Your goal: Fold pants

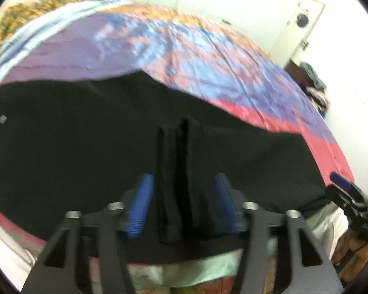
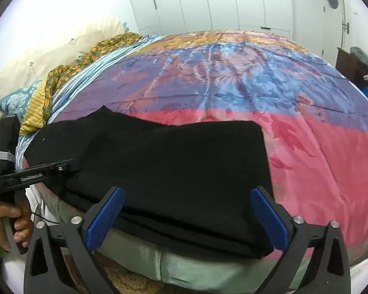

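The bed (image 2: 331, 159) fills both views, covered by a satin spread banded in pink, purple, blue and orange, stretching ahead of both tongs. At its head, far to the left of the right tongs, lie a cream pillow (image 2: 61, 46) and an orange-flowered cloth (image 2: 68, 66). White wardrobe doors (image 2: 208, 2) stand beyond the far edge of the bed.

The black pants (image 2: 171, 171) lie folded into a thick stack along the near edge of the bed, directly in front of both tongs and reaching between their blue pads.

The right tongs (image 2: 186, 215) are spread wide, one pad at each side of the stack's near edge; whether the pads touch the fabric cannot be told. The left tongs (image 1: 181, 203) also stand apart, their pads either side of a raised black ridge of cloth (image 1: 174, 171), not pressing it. The left-wrist view is blurred. The left tongs appear in the right view off to the left, at the pants' edge, with a hand (image 2: 9, 223) gripping the handle.
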